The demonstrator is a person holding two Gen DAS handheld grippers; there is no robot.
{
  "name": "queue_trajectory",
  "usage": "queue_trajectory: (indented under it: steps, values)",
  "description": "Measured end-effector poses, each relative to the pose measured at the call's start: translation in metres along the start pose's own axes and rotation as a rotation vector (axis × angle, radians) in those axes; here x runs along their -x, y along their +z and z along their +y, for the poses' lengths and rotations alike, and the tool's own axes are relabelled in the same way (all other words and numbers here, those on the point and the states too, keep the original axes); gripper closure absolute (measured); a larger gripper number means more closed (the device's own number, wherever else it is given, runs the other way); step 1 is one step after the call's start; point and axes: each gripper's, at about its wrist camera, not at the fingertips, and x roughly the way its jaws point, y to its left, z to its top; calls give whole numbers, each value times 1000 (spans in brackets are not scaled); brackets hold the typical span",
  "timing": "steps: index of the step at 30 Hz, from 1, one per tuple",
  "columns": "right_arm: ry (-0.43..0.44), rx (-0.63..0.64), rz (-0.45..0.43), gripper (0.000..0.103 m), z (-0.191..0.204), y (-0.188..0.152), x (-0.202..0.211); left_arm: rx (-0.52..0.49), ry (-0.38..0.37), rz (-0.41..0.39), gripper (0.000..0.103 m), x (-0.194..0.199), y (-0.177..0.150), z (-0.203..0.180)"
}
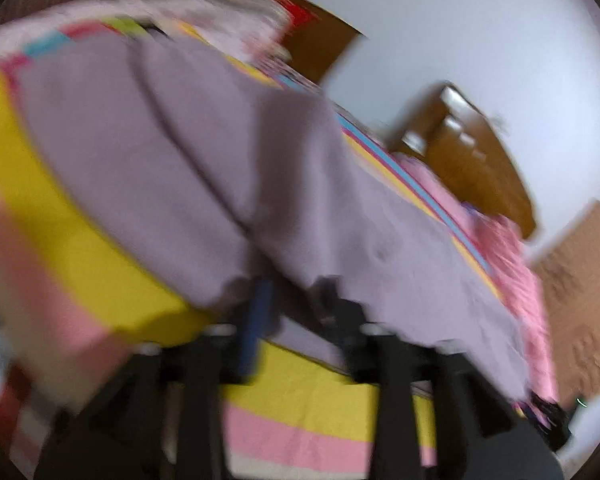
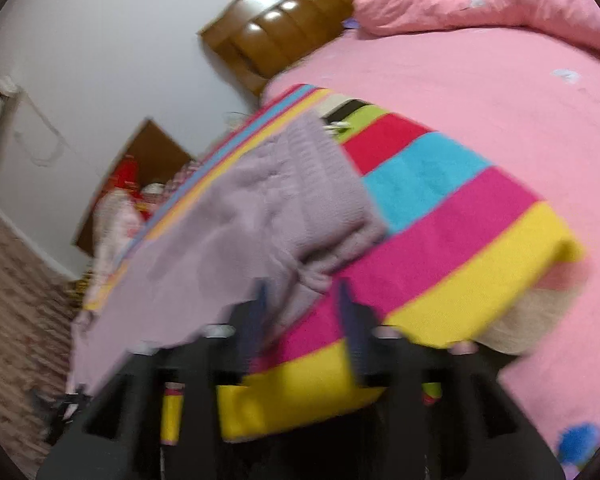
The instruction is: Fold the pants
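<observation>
Here lilac pants [image 2: 260,216] cover a striped blanket [image 2: 460,216] on the pink bed [image 2: 520,92].

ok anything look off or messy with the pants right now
Nothing damaged or spilled. The lilac pants lie bunched and uneven on the striped blanket, their near edge puckered between the left tongs and right tongs. Both views are motion-blurred, so the grip is unclear.

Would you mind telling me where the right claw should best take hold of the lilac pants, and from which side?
I would grip the bunched corner of the lilac pants nearest the right claw, coming in low from the near edge of the striped blanket. The cloth is heaped into a thick ridge there, already between the open fingers, while the rest lies flat and gives less to pinch.
</observation>
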Motion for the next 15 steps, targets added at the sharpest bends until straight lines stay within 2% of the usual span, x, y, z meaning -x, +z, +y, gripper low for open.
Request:
queue_trajectory:
  steps: [1,2,3,5,6,7,10,12,13,15]
  values:
    - [11,42,-16,51,7,0,6,-21,31,-65,29,13,1,-4]
    - [27,108,-38,51,21,0,16,-60,16,-125,29,30,3,-14]
    - [60,141,-45,51,30,-1,20,-86,-28,-126,27,38,6,-23]
    - [184,185,-22,51,50,-8,22,-120,-163,-87,27,44,5,-44]
    - [213,211,-5,51,59,-12,20,-139,-194,-77,27,44,1,-53]
    - [215,267,8,51,72,-19,13,-202,-229,-51,27,40,-8,-74]
    - [149,387,28,52,98,-31,-7,-388,-252,30,26,15,-33,-124]
    - [137,433,51,52,110,-34,-17,-453,-273,94,26,-5,-44,-151]
    - [135,452,61,52,115,-35,-18,-478,-264,119,26,-14,-48,-162]
    - [187,462,86,52,113,-39,-14,-510,-245,146,26,-23,-55,-174]
